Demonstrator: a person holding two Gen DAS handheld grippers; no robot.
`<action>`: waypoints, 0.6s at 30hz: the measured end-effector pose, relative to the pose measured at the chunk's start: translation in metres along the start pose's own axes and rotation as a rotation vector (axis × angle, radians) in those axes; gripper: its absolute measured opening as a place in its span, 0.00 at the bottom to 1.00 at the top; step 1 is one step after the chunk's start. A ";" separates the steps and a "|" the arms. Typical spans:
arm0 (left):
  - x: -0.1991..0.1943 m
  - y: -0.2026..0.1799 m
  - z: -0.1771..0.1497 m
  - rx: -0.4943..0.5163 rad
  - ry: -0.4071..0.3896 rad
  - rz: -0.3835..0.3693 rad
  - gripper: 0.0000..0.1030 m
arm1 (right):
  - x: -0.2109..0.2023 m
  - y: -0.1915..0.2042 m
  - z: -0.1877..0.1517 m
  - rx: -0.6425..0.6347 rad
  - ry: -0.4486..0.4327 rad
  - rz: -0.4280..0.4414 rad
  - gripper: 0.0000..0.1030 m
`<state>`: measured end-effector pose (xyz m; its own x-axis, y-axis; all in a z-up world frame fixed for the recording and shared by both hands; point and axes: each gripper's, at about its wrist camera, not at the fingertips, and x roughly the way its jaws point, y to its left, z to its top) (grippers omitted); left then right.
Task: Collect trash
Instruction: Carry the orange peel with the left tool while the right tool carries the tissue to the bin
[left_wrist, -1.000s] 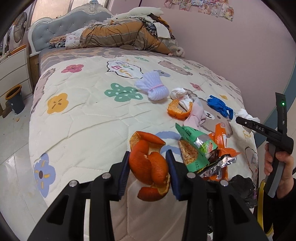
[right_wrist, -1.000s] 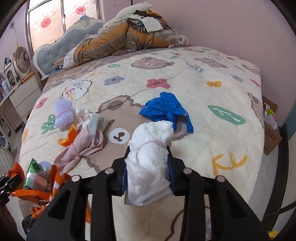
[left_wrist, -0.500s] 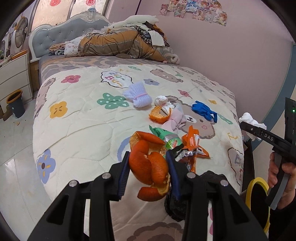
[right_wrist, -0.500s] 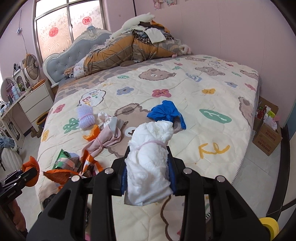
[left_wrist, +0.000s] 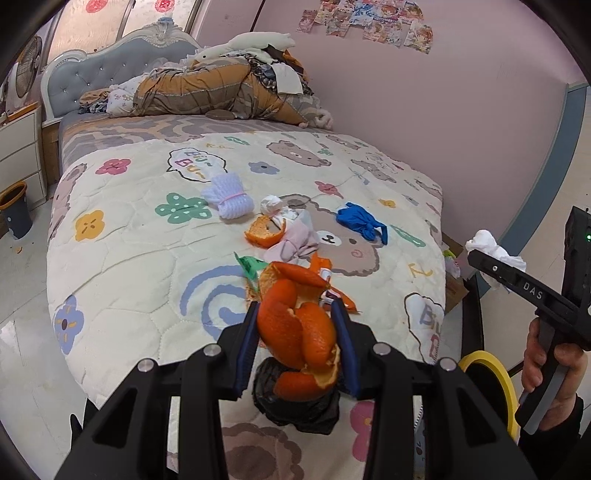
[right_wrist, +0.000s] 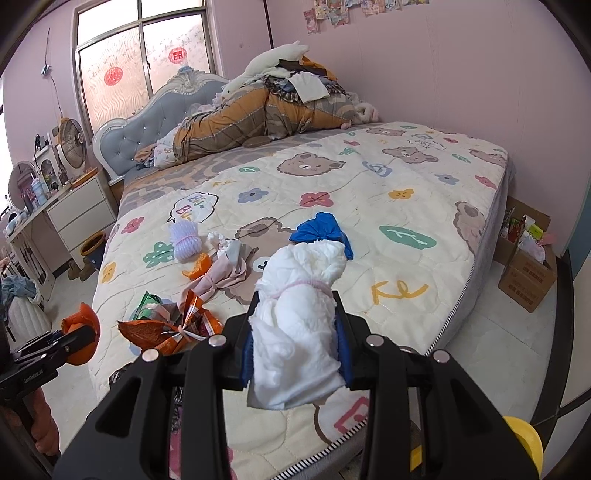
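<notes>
My left gripper (left_wrist: 297, 332) is shut on an orange peel (left_wrist: 301, 332) and holds it above the foot of the bed. My right gripper (right_wrist: 295, 328) is shut on a tied white bundle (right_wrist: 299, 325), also off the bed's foot end; the bundle shows at the right of the left wrist view (left_wrist: 495, 254). On the quilt lie a blue bag (right_wrist: 319, 229), a pink tied cloth (right_wrist: 221, 277), another orange peel (left_wrist: 262, 234), a white net bundle (left_wrist: 227, 195), snack wrappers (right_wrist: 173, 325) and a black bag (left_wrist: 295, 406) near the edge.
A yellow-rimmed bin (left_wrist: 491, 384) stands on the floor at the bed's foot corner. A cardboard box (right_wrist: 528, 273) sits by the wall. A heap of bedding (right_wrist: 258, 118) lies at the headboard. A nightstand (right_wrist: 77, 210) and a small bin (left_wrist: 14, 210) are left of the bed.
Both grippers have pulled back from the bed with their loads, so more of the quilt and floor shows. Both stay shut.
</notes>
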<state>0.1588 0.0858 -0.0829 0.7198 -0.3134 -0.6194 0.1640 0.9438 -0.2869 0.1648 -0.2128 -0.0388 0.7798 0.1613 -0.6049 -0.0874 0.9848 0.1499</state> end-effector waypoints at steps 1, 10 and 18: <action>-0.001 -0.004 0.000 0.006 0.000 -0.006 0.35 | -0.004 -0.002 -0.001 0.001 -0.003 -0.001 0.32; -0.011 -0.045 0.005 0.058 -0.019 -0.052 0.35 | -0.034 -0.021 -0.008 0.020 -0.031 -0.026 0.32; -0.016 -0.085 0.005 0.128 -0.024 -0.083 0.35 | -0.064 -0.047 -0.016 0.049 -0.062 -0.063 0.32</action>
<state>0.1363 0.0109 -0.0446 0.7157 -0.3896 -0.5796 0.3070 0.9209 -0.2400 0.1089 -0.2681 -0.0195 0.8198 0.0933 -0.5650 -0.0078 0.9884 0.1518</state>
